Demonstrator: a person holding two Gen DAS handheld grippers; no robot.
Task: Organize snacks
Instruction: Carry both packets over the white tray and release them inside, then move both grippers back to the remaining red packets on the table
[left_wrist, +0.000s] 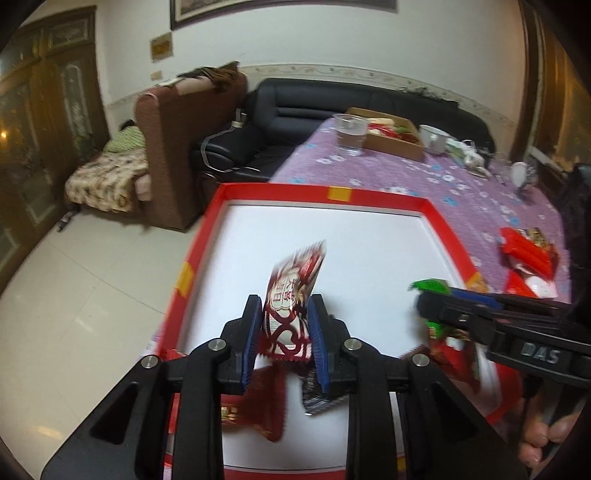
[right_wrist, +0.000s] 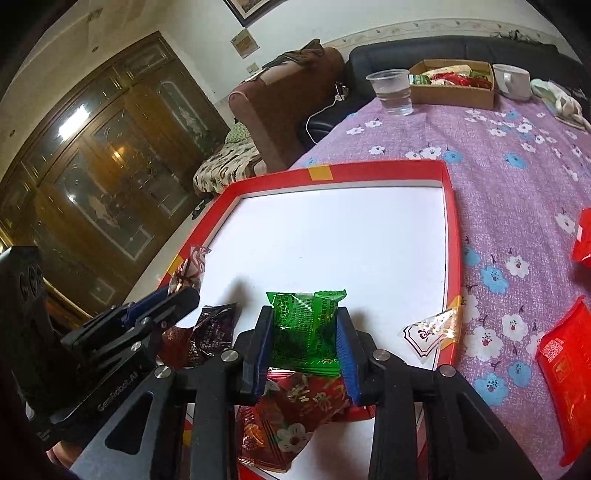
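A red-rimmed tray with a white floor lies on the purple flowered tablecloth. My left gripper is shut on a dark red and white snack packet, held upright over the tray's near part; it also shows in the right wrist view. My right gripper is shut on a green snack packet, held above the tray; it also shows in the left wrist view. Several packets lie in the tray's near end: a red flowered one, a dark one and a clear one on the rim.
Red packets lie on the cloth right of the tray. At the far end stand a plastic cup of water, a cardboard box of snacks and a white mug. Sofas and a floor lie beyond the table's left edge.
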